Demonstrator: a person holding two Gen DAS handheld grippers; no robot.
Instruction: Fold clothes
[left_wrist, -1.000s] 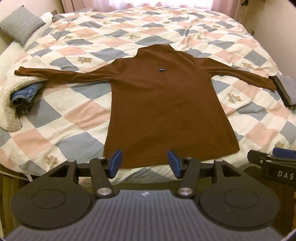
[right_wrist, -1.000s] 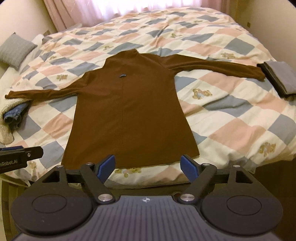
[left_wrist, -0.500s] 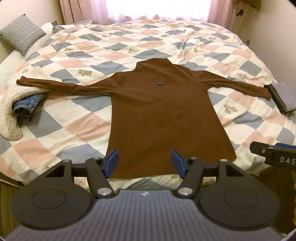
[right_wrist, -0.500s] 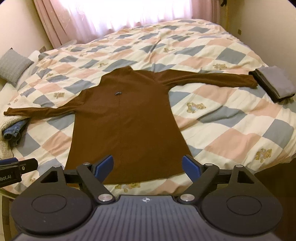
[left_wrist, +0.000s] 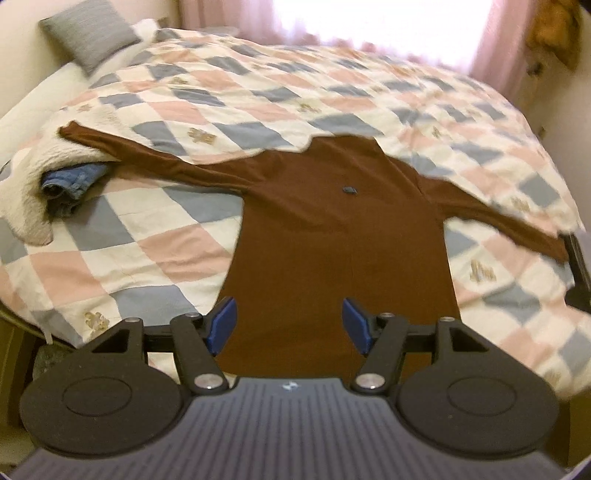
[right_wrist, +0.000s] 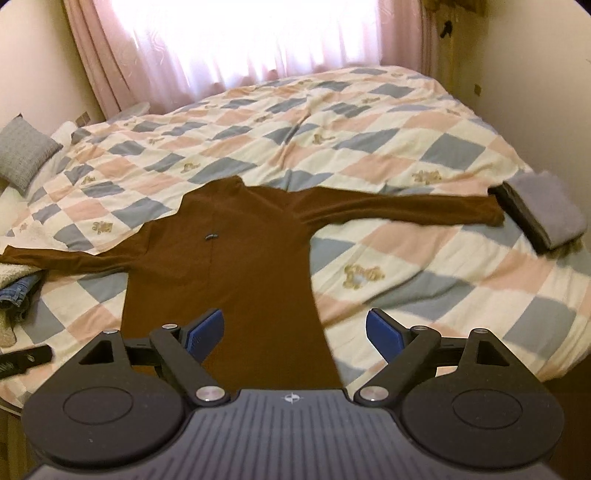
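A big bed (right_wrist: 461, 122) fills the room, covered by a checked quilt (left_wrist: 258, 96) in pink, blue and cream with little bears on it. A long brown top (left_wrist: 332, 229) lies flat on the quilt with both sleeves stretched out to the sides. Its bottom edge is near the foot of the bed.

A white fluffy blanket (left_wrist: 22, 192) sits at the left, wrapped over some blue jeans (left_wrist: 70, 181). The left sleeve end rests on the blanket. A folded grey and dark pile (right_wrist: 543, 210) lies just beside the right sleeve end. A grey pillow (right_wrist: 22, 155) sits far back.

The left gripper (left_wrist: 290, 325) is wide open and holds nothing. The right gripper (right_wrist: 295, 332) is wide open too, above the bottom of the top.
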